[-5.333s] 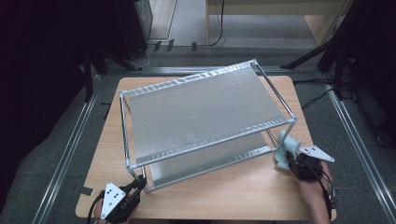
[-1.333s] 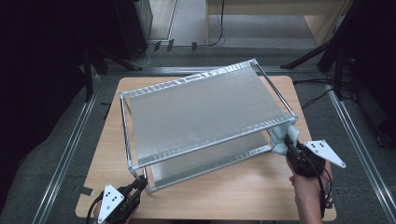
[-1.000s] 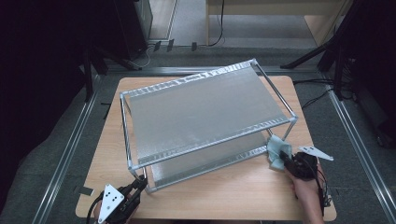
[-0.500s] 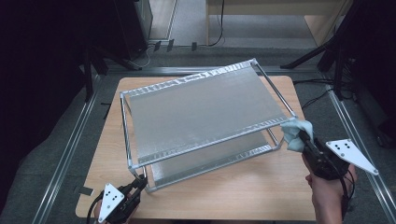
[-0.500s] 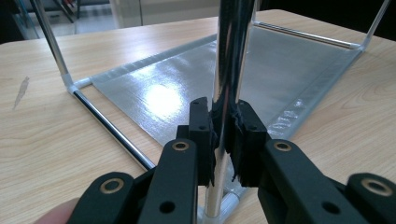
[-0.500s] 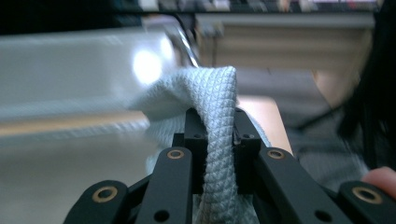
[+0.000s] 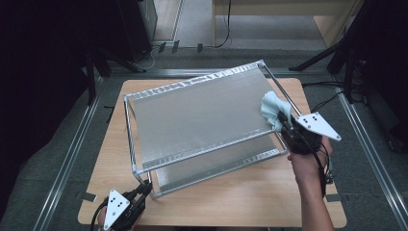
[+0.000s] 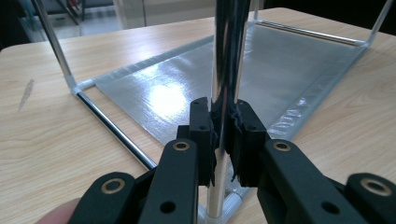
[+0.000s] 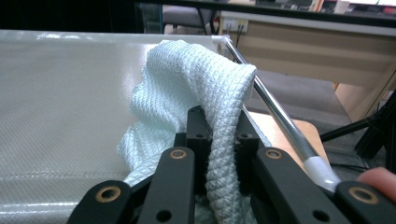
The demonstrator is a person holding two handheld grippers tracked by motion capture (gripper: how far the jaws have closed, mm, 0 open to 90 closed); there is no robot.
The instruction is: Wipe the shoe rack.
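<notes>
A two-tier metal rack with silvery shelves stands on the wooden table. My left gripper is at the rack's near left corner. In the left gripper view it is shut on the upright chrome post, with the lower shelf beyond. My right gripper is shut on a pale blue waffle cloth and holds it on the right end of the upper shelf. In the right gripper view the cloth bulges over the jaws, resting on the upper shelf beside its chrome end rail.
Aluminium floor rails run along both sides of the table. Black cables trail at the right. A wooden desk stands at the back. A bare strip of table lies in front of the rack.
My right gripper has risen with the cloth from beside the lower shelf's right front corner to the upper shelf's right edge. The left gripper has stayed on the post.
</notes>
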